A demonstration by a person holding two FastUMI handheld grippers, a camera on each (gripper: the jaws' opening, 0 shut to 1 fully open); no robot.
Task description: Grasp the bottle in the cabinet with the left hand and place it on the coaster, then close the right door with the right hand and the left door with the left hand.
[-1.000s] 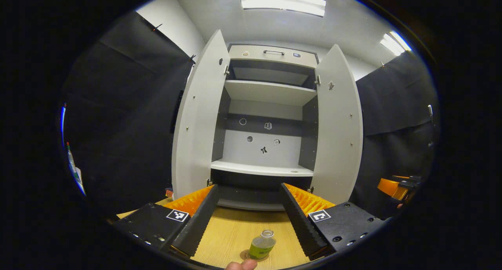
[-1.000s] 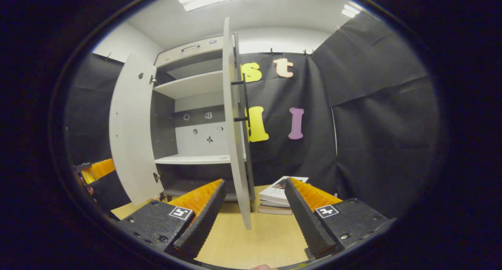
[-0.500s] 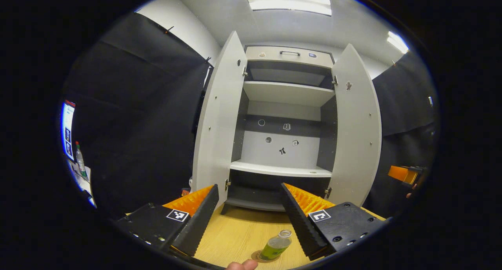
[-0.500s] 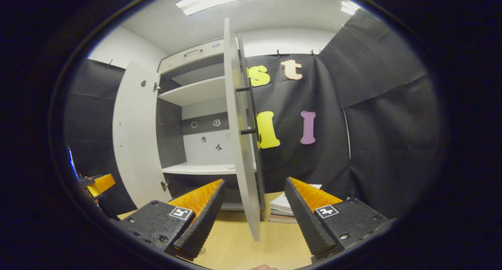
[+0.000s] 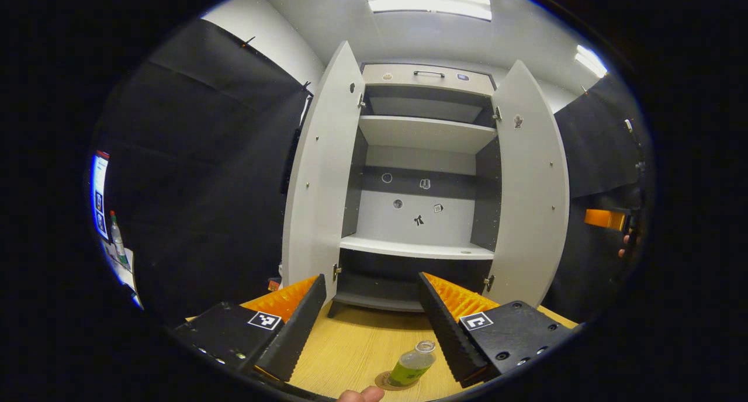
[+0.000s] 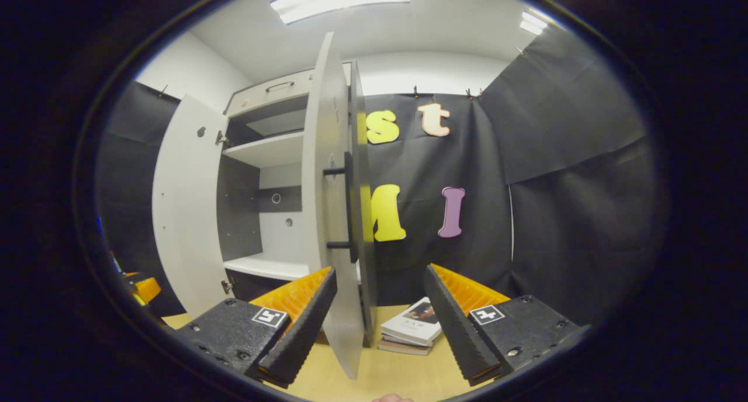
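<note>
Bottle (image 5: 412,364) on coaster (image 5: 392,383), before cabinet (image 5: 423,156). Right gripper (image 6: 378,308) has risen beside right door (image 6: 330,215), jaws wide, empty. Left gripper (image 5: 369,308) wide, retreated. Door closing next.

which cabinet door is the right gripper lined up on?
The right door, seen edge-on between the open right gripper's fingers; the left door stands off to the side.

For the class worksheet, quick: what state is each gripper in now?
Left gripper: open, holding nothing.
Right gripper: open, holding nothing.
</note>
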